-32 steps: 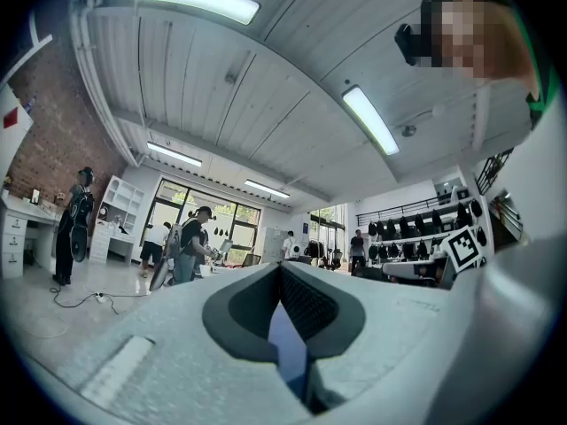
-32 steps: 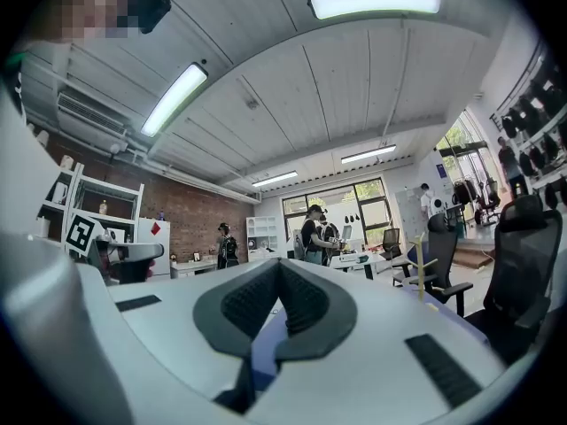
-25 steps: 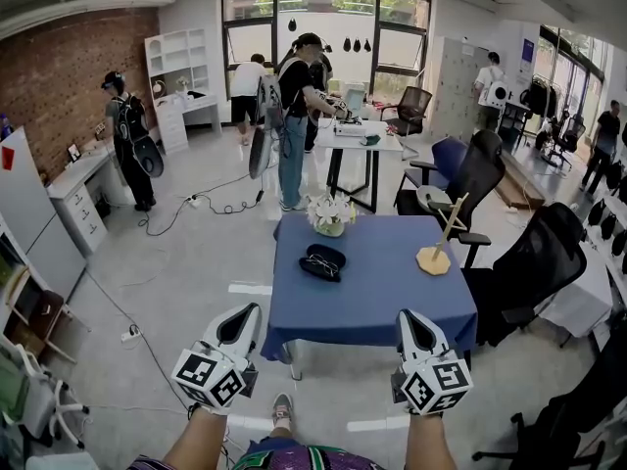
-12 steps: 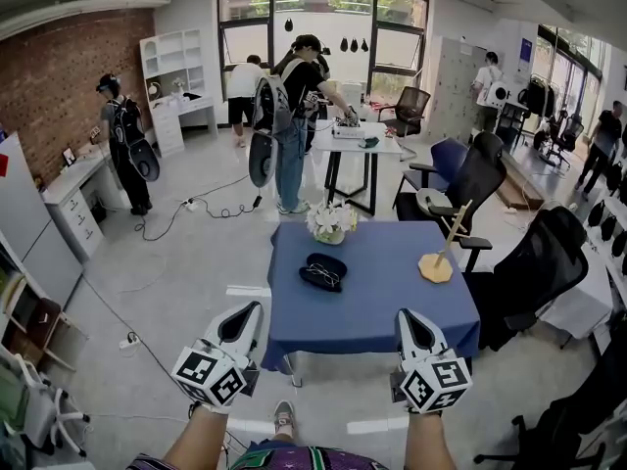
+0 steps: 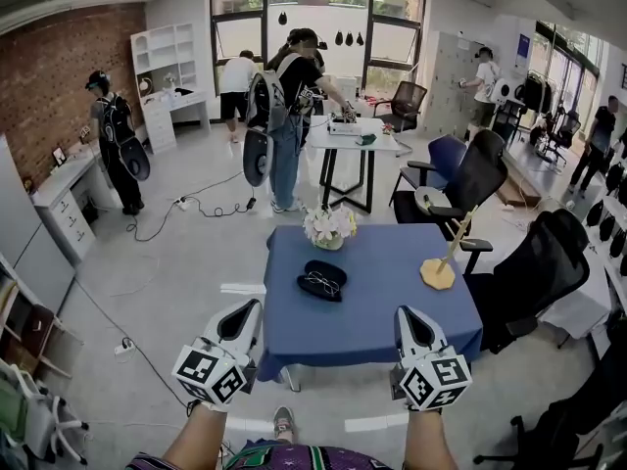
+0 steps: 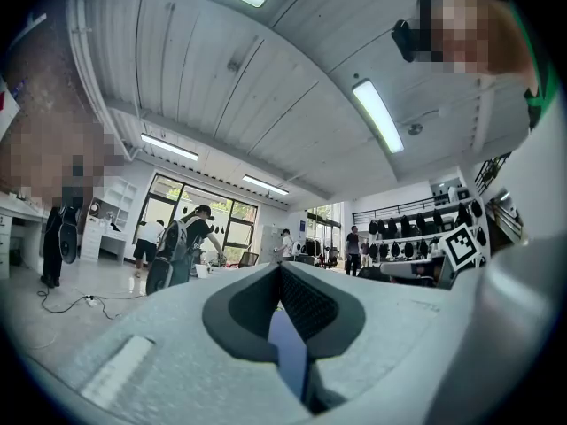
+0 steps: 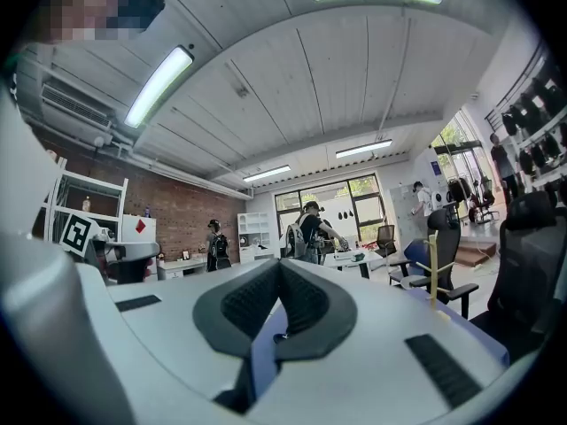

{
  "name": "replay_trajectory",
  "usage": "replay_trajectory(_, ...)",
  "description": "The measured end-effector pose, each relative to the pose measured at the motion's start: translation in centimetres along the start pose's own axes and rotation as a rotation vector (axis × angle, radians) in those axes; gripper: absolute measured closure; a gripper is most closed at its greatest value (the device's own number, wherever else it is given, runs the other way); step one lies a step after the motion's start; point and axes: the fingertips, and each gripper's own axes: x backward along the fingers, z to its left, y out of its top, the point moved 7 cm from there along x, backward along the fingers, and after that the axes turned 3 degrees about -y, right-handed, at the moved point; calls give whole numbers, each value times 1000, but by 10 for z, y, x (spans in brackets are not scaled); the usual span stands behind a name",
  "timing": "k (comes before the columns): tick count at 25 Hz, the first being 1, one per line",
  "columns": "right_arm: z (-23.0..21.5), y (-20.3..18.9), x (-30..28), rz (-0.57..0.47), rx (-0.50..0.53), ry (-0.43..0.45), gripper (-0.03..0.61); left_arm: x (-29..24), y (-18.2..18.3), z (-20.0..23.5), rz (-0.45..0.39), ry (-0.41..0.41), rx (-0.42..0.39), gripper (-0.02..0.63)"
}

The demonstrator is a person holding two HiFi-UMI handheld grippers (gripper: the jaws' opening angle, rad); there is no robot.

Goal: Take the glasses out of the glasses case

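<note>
A table (image 5: 392,302) draped in a blue cloth is standing in the middle of the open office floor, and the person wearing the head camera is standing just short of its near edge. Black office chairs (image 5: 534,267) are sitting along the table's right side. Beyond its far edge, a person with a backpack (image 5: 291,96) is leaning over a white desk (image 5: 355,137), and others are working further back by the windows and the brick wall.

The left gripper (image 5: 246,312) and the right gripper (image 5: 409,318) are both hovering over the near edge of the cloth, well apart from each other and well short of everything on the table. Each one's dark pads (image 6: 312,306) are meeting at the tips with nothing between them, the right's pads (image 7: 306,306) the same as the left's; only blue cloth is showing through the slit below.

A vase of pale flowers (image 5: 329,227) is standing at the table's far edge, left of centre. A wooden stand (image 5: 439,270) with a tilted stick is sitting towards the right edge. The black glasses case (image 5: 322,280) is lying left of centre, just nearer than the flowers, with the glasses (image 5: 321,283) showing on it as thin pale rims.
</note>
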Motion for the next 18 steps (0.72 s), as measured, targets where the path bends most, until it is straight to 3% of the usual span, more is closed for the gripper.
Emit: replay_trajectory(18,-20,-4,-89,9,-6,-128,575,-108,-5,81,19,-136,17,598)
